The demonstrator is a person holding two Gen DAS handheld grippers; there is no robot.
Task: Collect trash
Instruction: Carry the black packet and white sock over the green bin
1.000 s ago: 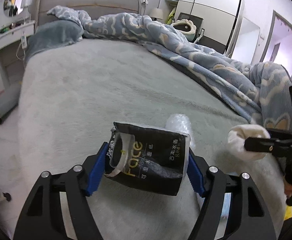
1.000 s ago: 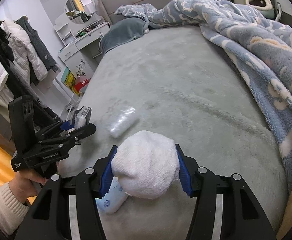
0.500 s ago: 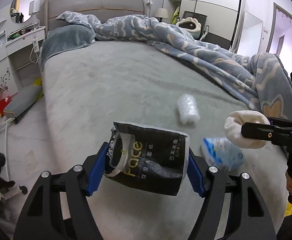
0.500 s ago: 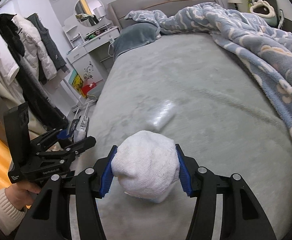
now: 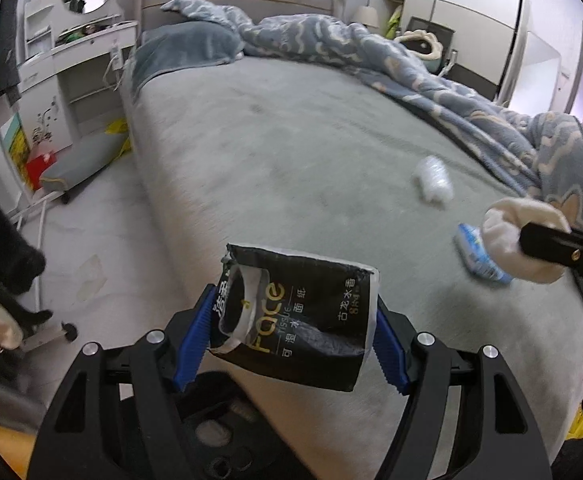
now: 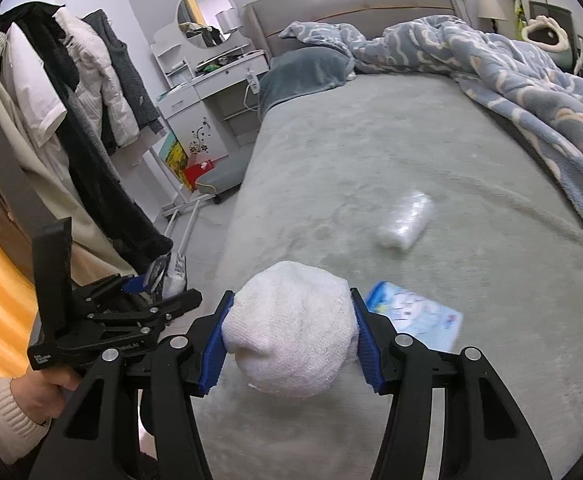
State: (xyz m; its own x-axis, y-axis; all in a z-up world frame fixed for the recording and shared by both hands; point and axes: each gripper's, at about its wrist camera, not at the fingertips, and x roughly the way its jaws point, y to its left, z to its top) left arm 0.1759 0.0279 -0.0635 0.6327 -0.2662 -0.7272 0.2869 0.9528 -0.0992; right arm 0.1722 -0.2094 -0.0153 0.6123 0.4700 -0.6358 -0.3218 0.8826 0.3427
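Note:
My left gripper [image 5: 291,332] is shut on a black tissue pack [image 5: 291,320] with "Face" printed on it, held over the near corner of the bed [image 5: 291,152]. My right gripper [image 6: 291,334] is shut on a white rolled sock [image 6: 291,328]; the sock [image 5: 519,240] also shows at the right of the left wrist view. On the grey sheet lie a clear crumpled plastic wrapper [image 6: 405,222] [image 5: 433,182] and a blue and white packet [image 6: 415,320] [image 5: 477,254], just behind the sock. In the right wrist view the left gripper [image 6: 159,284] shows at lower left with the pack.
A blue patterned blanket [image 5: 431,80] is heaped along the bed's right side. A white dressing table [image 6: 203,84], a clothes rack with coats [image 6: 71,100] and a grey cushion [image 5: 83,156] stand on the floor to the left. A dark round object [image 5: 219,432] lies below my left gripper.
Both grippers have drawn back from the bed toward its near left corner, still holding the pack and the sock. The wrapper and the blue packet now lie farther off, and the floor shows.

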